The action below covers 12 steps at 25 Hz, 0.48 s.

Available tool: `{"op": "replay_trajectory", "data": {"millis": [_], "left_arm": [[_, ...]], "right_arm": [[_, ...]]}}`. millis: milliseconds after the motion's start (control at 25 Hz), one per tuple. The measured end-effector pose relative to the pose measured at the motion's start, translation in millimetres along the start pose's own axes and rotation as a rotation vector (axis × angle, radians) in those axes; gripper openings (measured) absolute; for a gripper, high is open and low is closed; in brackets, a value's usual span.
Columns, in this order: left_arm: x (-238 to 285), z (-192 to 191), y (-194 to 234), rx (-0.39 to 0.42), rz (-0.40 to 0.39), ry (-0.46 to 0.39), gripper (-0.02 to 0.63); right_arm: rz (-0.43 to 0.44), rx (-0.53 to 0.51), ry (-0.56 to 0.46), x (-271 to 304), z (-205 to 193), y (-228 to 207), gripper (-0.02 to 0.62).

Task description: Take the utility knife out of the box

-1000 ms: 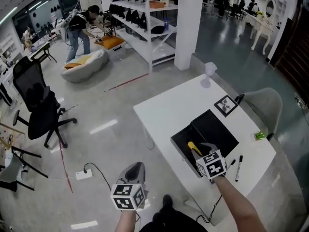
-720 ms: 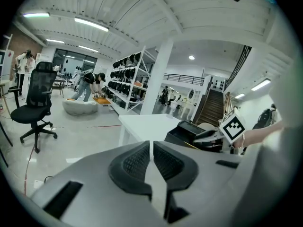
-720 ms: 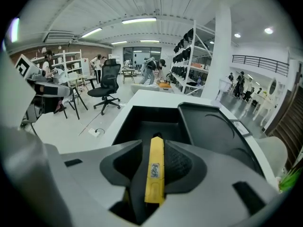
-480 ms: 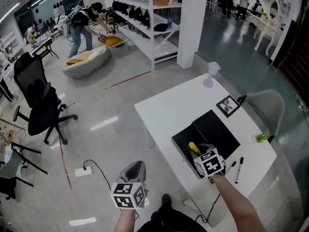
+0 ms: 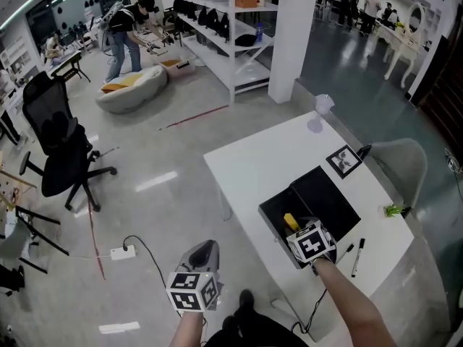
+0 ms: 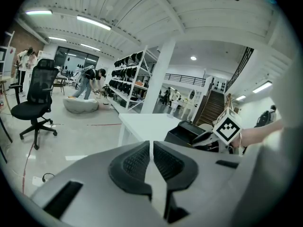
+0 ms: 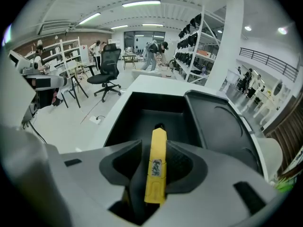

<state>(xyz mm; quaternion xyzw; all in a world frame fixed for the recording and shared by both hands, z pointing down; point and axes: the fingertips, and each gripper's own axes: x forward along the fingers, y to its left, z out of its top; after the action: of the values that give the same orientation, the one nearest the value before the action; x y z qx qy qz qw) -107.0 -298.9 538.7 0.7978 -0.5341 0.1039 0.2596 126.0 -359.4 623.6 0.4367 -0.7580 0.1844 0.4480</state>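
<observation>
A black box (image 5: 277,206) stands open on the white table (image 5: 249,161), its lid (image 5: 325,197) lying beside it. The yellow utility knife (image 5: 289,220) is in the box at its near end. My right gripper (image 5: 300,226) points steeply down into the box. In the right gripper view the knife (image 7: 157,155) runs lengthwise between the jaws of my right gripper (image 7: 156,169), which are opening, with a dark gap on its left side. My left gripper (image 5: 203,250) hangs over the floor left of the table, and my left gripper (image 6: 151,150) is shut on nothing.
Two pens (image 5: 357,252) lie on the table right of the box. A printed marker card (image 5: 341,160) and a clear glass (image 5: 320,108) stand farther back. A grey chair (image 5: 400,157) is behind the table, a black office chair (image 5: 61,154) and a power strip (image 5: 121,252) at the left.
My right gripper has sunk a little lower over the knife in the box and tipped further down. The left gripper has stayed where it was.
</observation>
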Motion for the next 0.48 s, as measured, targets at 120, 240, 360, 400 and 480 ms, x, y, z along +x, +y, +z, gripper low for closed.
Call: {"op": "replay_trajectory", "data": {"millis": [120, 240, 360, 400, 480], "left_arm": [[-1, -1, 2, -0.007, 0.003, -0.002, 0.026], [-1, -2, 4, -0.016, 0.005, -0.004, 0.026], [-3, -3, 7, -0.024, 0.008, -0.006, 0.026], [-4, -3, 8, -0.027, 0.008, -0.007, 0.026], [-6, -4, 10, -0.033, 0.01, -0.006, 0.026]], "right_arm": [[0.001, 0.001, 0.041, 6, -4, 3, 0.152], [0.009, -0.002, 0.081, 8, -3, 6, 0.172], [-0.01, 0.013, 0.099, 10, 0, 4, 0.186], [-0.016, 0.023, 0.099, 12, 1, 3, 0.192], [-0.011, 0.044, 0.094, 13, 1, 3, 0.195]]}}
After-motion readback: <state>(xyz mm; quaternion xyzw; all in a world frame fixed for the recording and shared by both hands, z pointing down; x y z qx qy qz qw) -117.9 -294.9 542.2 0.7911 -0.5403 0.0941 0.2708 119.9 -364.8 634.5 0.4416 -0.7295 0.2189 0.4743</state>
